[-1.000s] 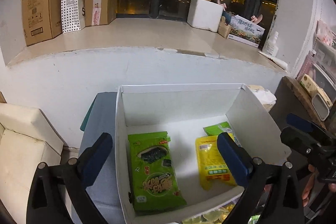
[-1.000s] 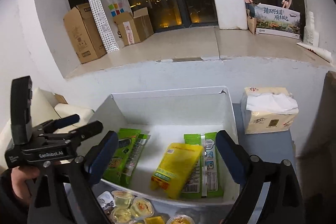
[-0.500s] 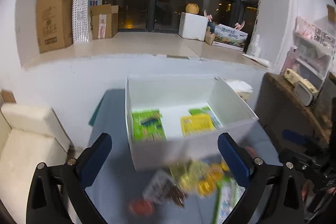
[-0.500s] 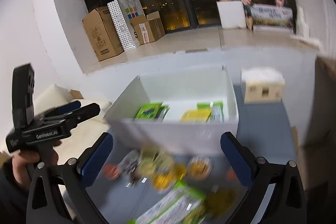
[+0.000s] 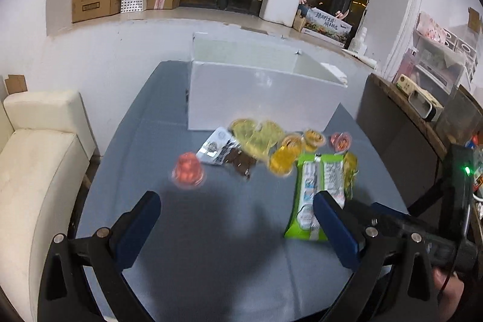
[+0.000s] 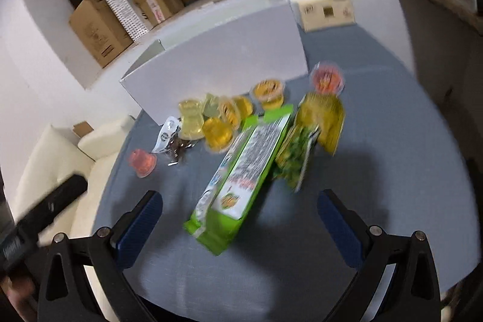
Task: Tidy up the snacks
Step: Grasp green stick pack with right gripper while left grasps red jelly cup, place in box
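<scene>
Right wrist view: my right tongs (image 6: 238,219) are wide open, holding nothing, low in the frame above the green snack pack (image 6: 241,171). My left tongs (image 5: 238,219) are open and empty too.

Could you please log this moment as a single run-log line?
left gripper: open, empty | right gripper: open, empty | green packet: on table before box | white box: behind snacks

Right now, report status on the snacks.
Both grippers, left and right, open, empty. Snacks loose on table, outside box. Green packet nearest. Nothing blocking.
</scene>
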